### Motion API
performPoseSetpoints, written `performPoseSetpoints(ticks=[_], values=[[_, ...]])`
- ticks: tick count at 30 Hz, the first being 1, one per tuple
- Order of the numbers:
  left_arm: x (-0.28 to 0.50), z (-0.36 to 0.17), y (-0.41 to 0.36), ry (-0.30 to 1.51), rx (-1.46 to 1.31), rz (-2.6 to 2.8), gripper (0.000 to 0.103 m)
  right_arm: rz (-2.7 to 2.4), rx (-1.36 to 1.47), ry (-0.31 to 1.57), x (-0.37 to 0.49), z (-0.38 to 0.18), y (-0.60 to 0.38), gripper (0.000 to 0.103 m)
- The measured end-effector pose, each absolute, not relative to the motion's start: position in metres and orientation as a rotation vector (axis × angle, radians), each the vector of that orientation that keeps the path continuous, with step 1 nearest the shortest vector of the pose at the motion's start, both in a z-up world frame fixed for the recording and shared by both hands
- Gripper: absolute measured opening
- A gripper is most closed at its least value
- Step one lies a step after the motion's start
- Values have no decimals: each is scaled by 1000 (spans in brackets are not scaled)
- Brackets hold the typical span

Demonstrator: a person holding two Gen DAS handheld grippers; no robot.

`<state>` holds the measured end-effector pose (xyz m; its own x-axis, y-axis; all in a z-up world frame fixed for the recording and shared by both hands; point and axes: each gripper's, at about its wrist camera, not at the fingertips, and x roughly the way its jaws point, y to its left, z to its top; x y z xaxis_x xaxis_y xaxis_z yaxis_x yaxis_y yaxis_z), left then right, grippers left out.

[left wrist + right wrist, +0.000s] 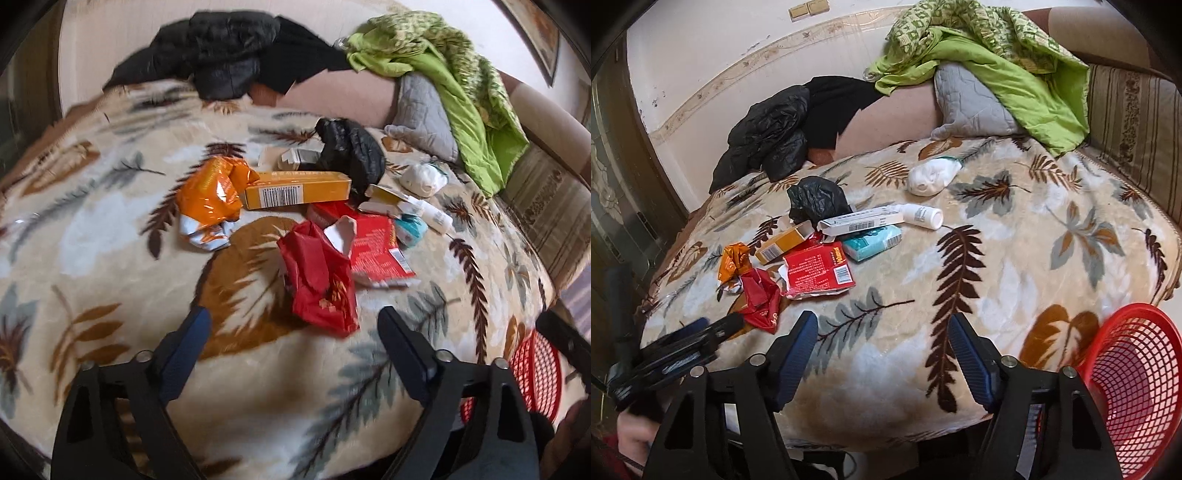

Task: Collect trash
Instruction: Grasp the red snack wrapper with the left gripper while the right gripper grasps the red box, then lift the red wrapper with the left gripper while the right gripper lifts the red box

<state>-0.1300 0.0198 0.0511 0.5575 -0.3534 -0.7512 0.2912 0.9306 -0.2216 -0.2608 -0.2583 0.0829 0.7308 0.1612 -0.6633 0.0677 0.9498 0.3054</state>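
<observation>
Trash lies on a leaf-patterned blanket [110,229]: a crumpled red wrapper [321,280], a flat red packet [373,247], an orange foil bag [212,192], a yellow carton [295,192], a black plastic bag [351,151], a white carton [857,223], a teal pack [871,245], a white bottle [923,216] and a white wad [932,177]. My left gripper [293,321] is open just short of the red wrapper, nothing between its fingers. My right gripper [882,326] is open over bare blanket, the trash beyond it. The left gripper [713,328] shows at the right wrist view's lower left.
A red mesh basket [1130,373] stands at the bed's near right edge. A black jacket [768,136], a grey pillow [967,103] and a green quilt [1004,62] lie at the far side against the wall. A striped headboard [1134,125] is at the right.
</observation>
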Motion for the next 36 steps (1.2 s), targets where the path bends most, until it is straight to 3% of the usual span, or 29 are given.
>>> performPoseSetpoints(ticks=[2,3,5,7,9,15,24,29,30,31,33,36], values=[[-115,46,14,932,-88,-395,84,62,330,755,-252,83,-257,73],[-108,43,9,949,-81,-400,78,66,333,754,-248,84,-256,73],[-98,37,1,973,-59,-404,61,82,331,748,-240,85,-251,73],[-92,29,-4,1001,-43,-416,36,98,319,737,-231,86,-246,73],[-91,29,-4,987,-28,-414,25,126,305,732,-220,85,-238,73],[-95,39,16,954,-87,-429,23,231,359,878,-167,61,-223,83],[-101,53,34,874,-68,-396,23,222,406,1046,-108,22,-210,84],[-105,58,32,843,-37,-397,23,221,238,1054,-99,18,-187,86],[-105,58,32,838,-32,-395,23,215,206,1049,-100,19,-183,80],[-106,59,32,832,-27,-391,23,204,185,1042,-101,20,-182,66],[-107,60,34,826,-24,-384,23,209,192,1032,-103,23,-186,48],[-106,61,37,824,-32,-378,23,244,271,1030,-106,28,-198,33]])
